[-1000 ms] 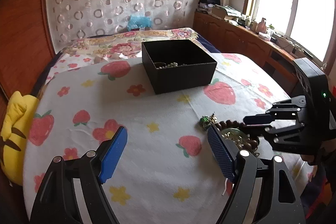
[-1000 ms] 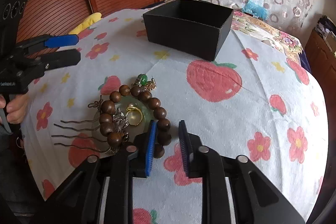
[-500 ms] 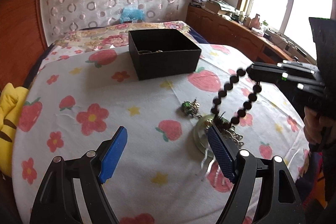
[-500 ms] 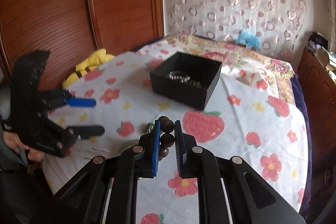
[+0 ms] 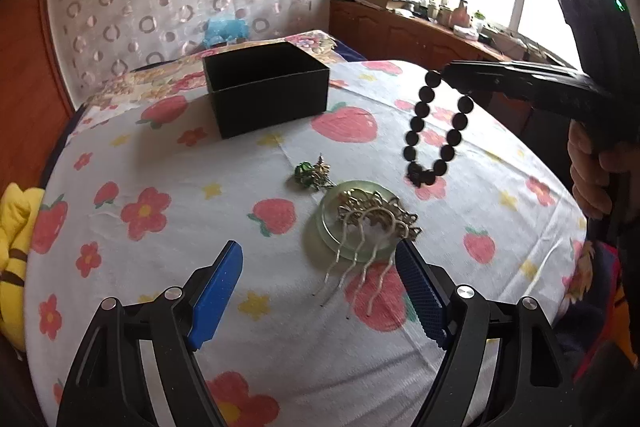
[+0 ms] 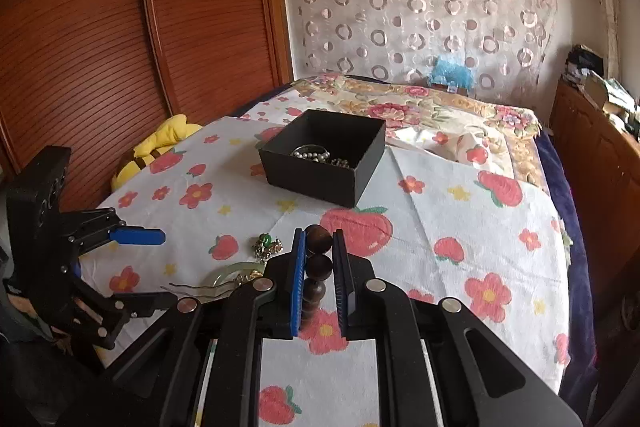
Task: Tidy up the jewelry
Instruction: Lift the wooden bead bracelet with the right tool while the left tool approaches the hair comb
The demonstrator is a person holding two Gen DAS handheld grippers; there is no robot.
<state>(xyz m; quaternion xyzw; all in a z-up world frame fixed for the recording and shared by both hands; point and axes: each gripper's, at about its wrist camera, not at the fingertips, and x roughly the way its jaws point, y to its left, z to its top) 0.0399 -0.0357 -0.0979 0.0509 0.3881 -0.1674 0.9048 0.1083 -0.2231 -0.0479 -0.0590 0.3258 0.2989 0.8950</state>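
My right gripper (image 6: 319, 247) is shut on a dark wooden bead bracelet (image 6: 319, 259), which hangs free above the cloth in the left wrist view (image 5: 436, 131). A black open box (image 6: 324, 157) with beaded jewelry inside stands further back (image 5: 266, 87). On the cloth lie a pale green jade bangle (image 5: 320, 227), a metal hair comb (image 5: 372, 227) across it, and a green-stone brooch (image 5: 310, 173). My left gripper (image 5: 320, 291) is open and empty, low over the cloth just in front of the comb.
The round table carries a strawberry and flower cloth (image 5: 160, 167). A yellow plush toy (image 6: 160, 143) lies at its left edge by the wooden wardrobe doors (image 6: 120, 27). A bed (image 6: 420, 107) stands behind, a wooden cabinet (image 5: 420, 35) under the window.
My right gripper closed on the bead bracelet and lifted it off the pile up into the air. The comb and bangle are now uncovered. My left gripper drew nearer to them.
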